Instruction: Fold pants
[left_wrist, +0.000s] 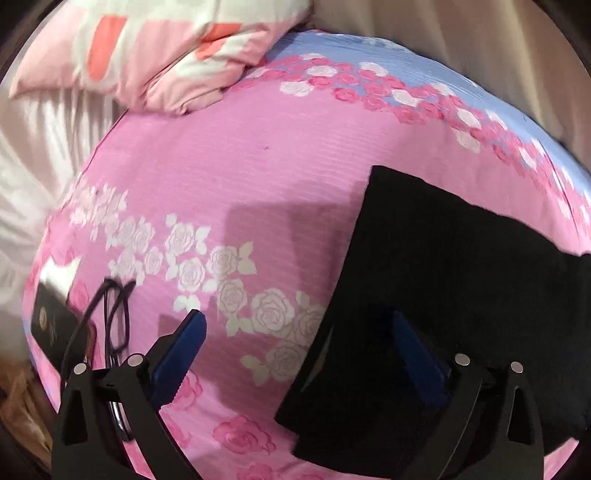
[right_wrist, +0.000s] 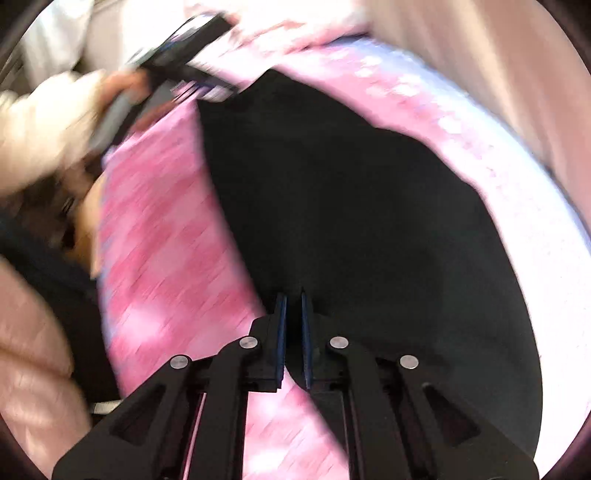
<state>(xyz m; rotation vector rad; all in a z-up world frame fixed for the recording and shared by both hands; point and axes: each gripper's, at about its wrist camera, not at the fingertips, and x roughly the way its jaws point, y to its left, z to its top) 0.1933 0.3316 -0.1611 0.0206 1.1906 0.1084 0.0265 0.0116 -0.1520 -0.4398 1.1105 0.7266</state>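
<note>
Black pants (left_wrist: 454, 280) lie folded into a flat slab on the pink floral bedspread (left_wrist: 236, 177), at the right of the left wrist view. My left gripper (left_wrist: 295, 328) is open and empty, its right finger over the pants' near left edge, its left finger over bare bedspread. In the blurred right wrist view the pants (right_wrist: 351, 206) fill the middle. My right gripper (right_wrist: 293, 299) is shut on the pants' near edge, with black cloth between its blue pads. The other hand with the left gripper (right_wrist: 184, 48) shows at the upper left there.
A pink and white pillow (left_wrist: 162, 55) lies at the bed's far left. Black glasses (left_wrist: 114, 314) and a dark box (left_wrist: 51, 325) sit on the bedspread by my left finger. Beige curtains (left_wrist: 461, 51) hang behind the bed.
</note>
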